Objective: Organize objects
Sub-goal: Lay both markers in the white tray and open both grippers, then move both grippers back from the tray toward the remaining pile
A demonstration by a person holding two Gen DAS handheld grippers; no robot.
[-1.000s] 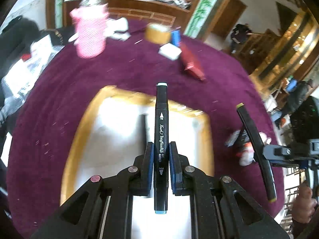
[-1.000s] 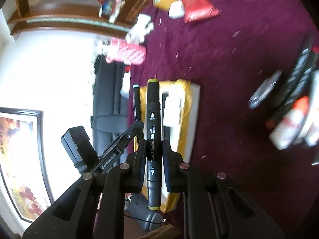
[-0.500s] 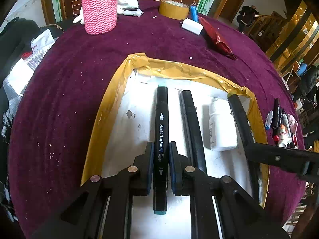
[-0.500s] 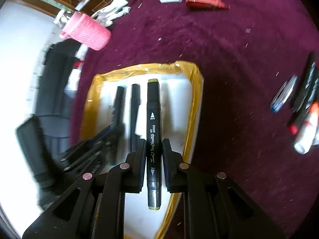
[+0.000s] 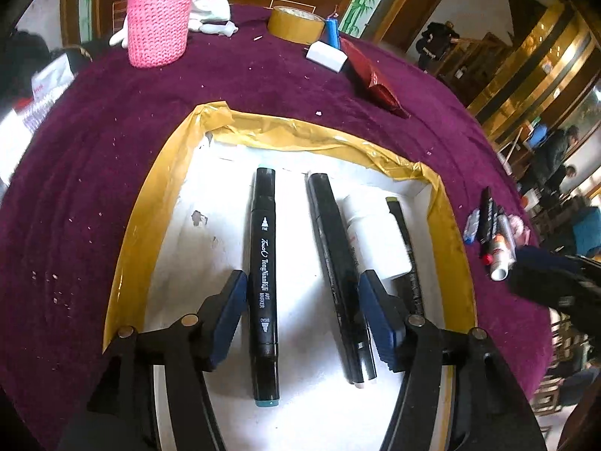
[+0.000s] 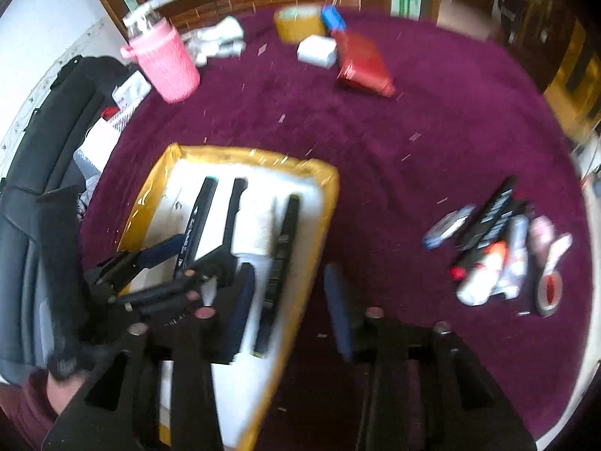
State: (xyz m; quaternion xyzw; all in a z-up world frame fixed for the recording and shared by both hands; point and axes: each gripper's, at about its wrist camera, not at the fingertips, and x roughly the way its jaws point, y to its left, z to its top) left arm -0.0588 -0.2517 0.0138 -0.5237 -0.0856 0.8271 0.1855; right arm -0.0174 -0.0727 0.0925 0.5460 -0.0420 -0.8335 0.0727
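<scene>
Your left gripper hangs over the white tray with its jaws spread wide and nothing between them gripped; the teal-capped marker lies flat on the tray floor beside the left pad, apart from the right one. Next to it, toward the right pad, lies a second black marker, then a small white bottle, and beyond that a third marker with an olive cap along the tray's right wall. The tray's rim is wrapped in yellow tape and it sits on the purple tablecloth. Your right gripper is also open and holds nothing; it hovers over the tray's right edge, its left finger above the tray and its right finger above the cloth. That view is blurred, but you can make out the three markers and the bottle lying side by side. Well apart to the right, a small heap of pens and tubes rests on the cloth. At the far side stand a pink knitted cup, a roll of tape and a red packet.
</scene>
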